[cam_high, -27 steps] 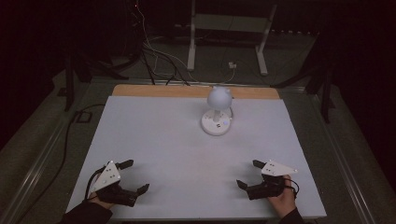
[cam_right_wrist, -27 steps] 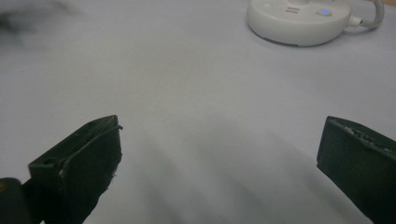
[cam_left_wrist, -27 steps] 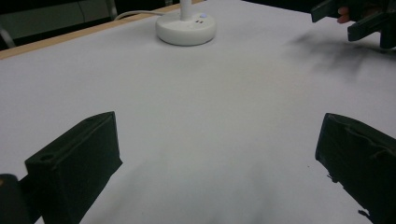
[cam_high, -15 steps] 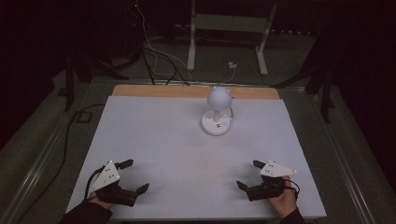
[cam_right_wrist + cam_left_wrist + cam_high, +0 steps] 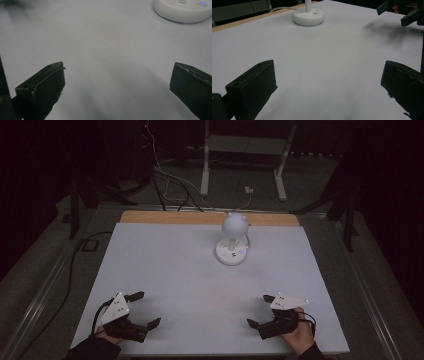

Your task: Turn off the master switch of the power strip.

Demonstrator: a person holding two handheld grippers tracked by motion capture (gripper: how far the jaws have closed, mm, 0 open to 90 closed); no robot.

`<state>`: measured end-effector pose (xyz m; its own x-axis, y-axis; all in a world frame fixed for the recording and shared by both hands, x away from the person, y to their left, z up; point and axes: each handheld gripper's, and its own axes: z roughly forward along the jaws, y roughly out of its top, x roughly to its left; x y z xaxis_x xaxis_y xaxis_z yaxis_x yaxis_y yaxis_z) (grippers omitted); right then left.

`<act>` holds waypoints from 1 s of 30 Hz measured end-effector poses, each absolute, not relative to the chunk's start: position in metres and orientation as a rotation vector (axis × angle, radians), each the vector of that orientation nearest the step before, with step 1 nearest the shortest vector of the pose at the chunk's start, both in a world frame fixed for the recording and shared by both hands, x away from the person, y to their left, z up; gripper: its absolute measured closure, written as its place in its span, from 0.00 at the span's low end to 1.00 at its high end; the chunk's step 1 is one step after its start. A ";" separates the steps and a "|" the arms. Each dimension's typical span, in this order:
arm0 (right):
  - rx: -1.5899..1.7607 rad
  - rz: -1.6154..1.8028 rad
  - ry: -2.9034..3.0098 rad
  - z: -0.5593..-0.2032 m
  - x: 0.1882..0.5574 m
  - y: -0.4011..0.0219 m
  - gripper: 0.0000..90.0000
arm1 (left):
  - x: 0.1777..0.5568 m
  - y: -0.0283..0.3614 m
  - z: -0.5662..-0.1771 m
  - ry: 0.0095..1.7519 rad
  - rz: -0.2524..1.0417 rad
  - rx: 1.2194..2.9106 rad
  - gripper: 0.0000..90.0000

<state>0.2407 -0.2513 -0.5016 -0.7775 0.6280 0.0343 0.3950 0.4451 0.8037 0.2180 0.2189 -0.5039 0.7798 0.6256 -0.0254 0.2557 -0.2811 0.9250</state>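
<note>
A small white desk lamp [image 5: 233, 240] with a round head and a disc base stands at the back middle of the white table [image 5: 170, 270]. Its base [image 5: 308, 17] shows far ahead in the left gripper view and at the top right in the right gripper view [image 5: 182, 10], with a small blue light on it. My left gripper [image 5: 143, 309] rests open near the front left corner, nothing between its jaws. My right gripper [image 5: 260, 311] rests open near the front right, also with nothing between its jaws. The right gripper [image 5: 402, 11] appears at the top right of the left gripper view.
A wooden strip [image 5: 165, 217] runs along the table's far edge. Behind it on the dark floor lie cables [image 5: 165, 175] and a white stand's legs [image 5: 242, 165]. A black cable [image 5: 70, 270] trails down the left side.
</note>
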 end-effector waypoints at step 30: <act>0.852 1.331 2.413 -0.464 0.263 -0.228 0.00 | 0.218 0.218 -0.503 0.672 0.403 1.857 0.00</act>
<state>0.2626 -0.2277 -0.4644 -0.7954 0.6036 0.0550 0.3686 0.4097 0.8344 0.2180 0.2182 -0.5033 0.7839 0.6198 -0.0378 0.2589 -0.2709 0.9271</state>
